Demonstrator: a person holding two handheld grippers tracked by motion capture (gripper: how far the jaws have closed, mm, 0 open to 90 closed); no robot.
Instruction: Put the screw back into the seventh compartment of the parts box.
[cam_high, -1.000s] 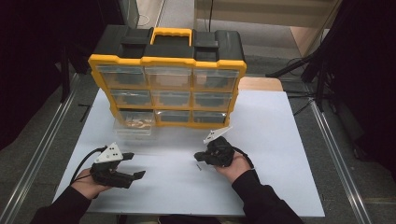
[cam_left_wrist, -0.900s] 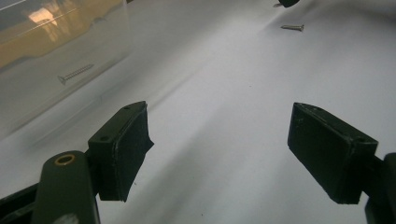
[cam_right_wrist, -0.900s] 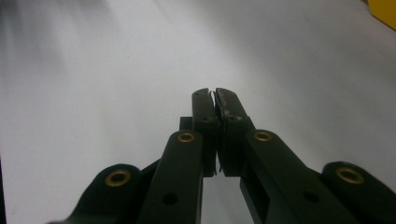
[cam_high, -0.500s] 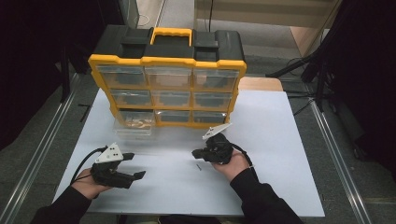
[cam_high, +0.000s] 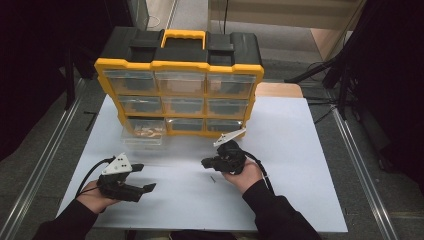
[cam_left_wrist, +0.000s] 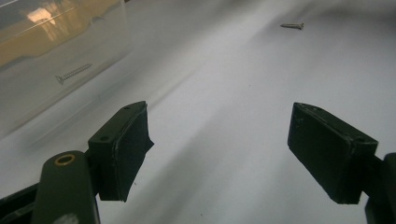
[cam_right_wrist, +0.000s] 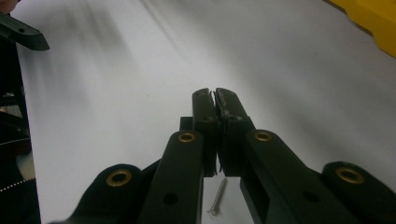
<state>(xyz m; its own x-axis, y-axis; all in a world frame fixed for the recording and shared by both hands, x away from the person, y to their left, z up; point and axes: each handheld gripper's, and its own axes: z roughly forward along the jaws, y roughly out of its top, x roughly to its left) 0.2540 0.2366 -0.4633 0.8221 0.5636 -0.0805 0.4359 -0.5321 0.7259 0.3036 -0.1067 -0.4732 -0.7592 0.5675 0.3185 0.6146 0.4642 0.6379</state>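
My right gripper hovers at the table's middle with its jaws pressed together and nothing between them. A small screw lies on the white table just under it, seen below the jaws in the right gripper view. At the front left my left gripper rests open and empty, pointing toward that screw. A clear drawer holding several screws stands pulled out in front of the organizer, with one screw showing through its wall.
A yellow and black organizer with clear drawers stands upright at the back of the white table. Metal rails run along both sides. The left gripper's tip shows at the top left in the right gripper view.
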